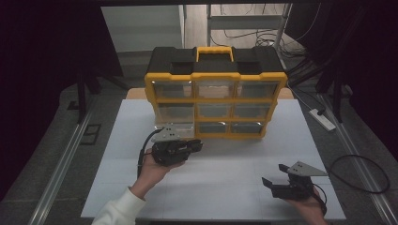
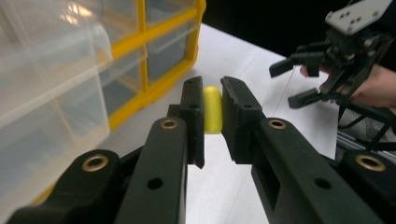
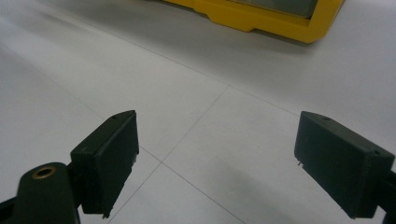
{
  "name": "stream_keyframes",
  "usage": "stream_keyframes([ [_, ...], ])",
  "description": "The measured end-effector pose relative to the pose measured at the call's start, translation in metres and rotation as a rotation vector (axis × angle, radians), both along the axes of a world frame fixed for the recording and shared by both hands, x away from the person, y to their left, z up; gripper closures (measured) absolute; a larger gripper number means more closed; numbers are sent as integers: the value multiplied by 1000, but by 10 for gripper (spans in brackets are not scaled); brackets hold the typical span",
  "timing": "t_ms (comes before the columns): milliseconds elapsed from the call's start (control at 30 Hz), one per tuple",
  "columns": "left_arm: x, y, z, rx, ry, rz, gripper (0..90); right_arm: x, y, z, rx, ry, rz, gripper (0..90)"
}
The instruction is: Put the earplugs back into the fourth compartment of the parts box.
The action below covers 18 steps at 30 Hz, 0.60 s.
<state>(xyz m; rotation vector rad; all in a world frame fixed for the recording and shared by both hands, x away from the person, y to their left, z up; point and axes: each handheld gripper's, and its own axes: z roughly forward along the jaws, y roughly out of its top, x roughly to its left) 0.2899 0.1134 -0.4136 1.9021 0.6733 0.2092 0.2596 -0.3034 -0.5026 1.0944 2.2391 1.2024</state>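
Note:
A yellow-and-black drawer organizer (image 1: pixel 216 93) stands at the back of the white table (image 1: pixel 234 187). Its lower-left clear drawer (image 1: pixel 174 130) is pulled out toward me; in the left gripper view the clear drawer (image 2: pixel 42 102) lies at the left. My left gripper (image 1: pixel 197 146) hovers just in front of that drawer, pointing right. In its own view the left gripper (image 2: pixel 212 112) is shut on a small yellow piece (image 2: pixel 212 109) pinched between the pads. My right gripper (image 1: pixel 274 174) rests at the front right, open, and its view shows the right gripper (image 3: pixel 217 163) with nothing between the jaws.
The organizer's yellow base edge (image 3: pixel 261 18) runs along the top of the right gripper view. A power strip (image 1: pixel 322 118) and cables (image 1: pixel 361 173) lie on the floor to the right. Metal rails flank the table.

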Motion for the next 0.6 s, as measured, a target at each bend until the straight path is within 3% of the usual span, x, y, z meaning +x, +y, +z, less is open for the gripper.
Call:
stream_keyframes([
  [433,6,15,41,-54,-88,50,786,1,1,0,1,-1,0,145],
  [600,13,19,55,-57,-107,68,786,1,0,0,2,0,-2,145],
])
